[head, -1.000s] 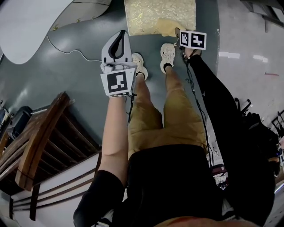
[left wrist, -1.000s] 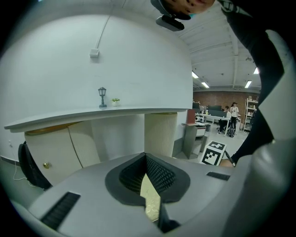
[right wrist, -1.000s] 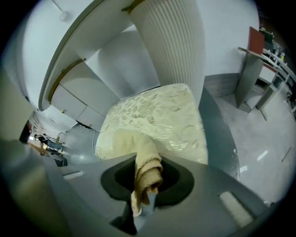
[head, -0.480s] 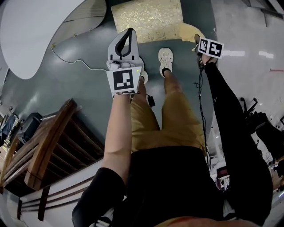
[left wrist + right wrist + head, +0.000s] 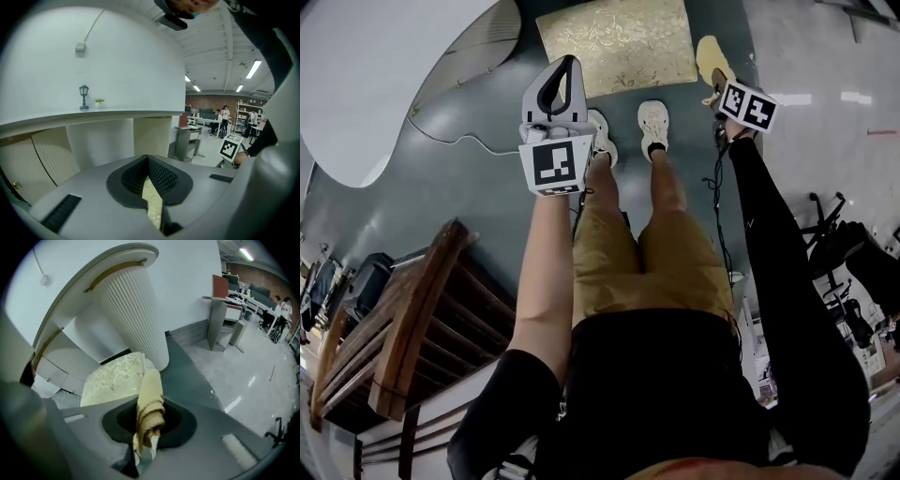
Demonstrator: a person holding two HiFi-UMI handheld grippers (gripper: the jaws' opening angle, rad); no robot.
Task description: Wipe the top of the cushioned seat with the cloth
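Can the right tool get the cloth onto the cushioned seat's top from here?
Probably yes: the right tool, clamping the cloth, hangs just beside the cushioned seat, whose top lies uncovered.

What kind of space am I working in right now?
Probably an open-plan office or lab: desks with people at them under long strip ceiling lights, a polished grey floor, and a white curved counter on a fluted base beside the gold patterned cushioned seat.

The square gold-patterned cushioned seat (image 5: 619, 42) lies on the grey floor (image 5: 469, 187) just ahead of the person's shoes (image 5: 653, 127) — left gripper (image 5: 565, 66) near its left corner, yellow cloth (image 5: 710, 58) in the right gripper (image 5: 719, 82) just right of it — brown wooden slatted chair (image 5: 412, 328) well behind, leftward.
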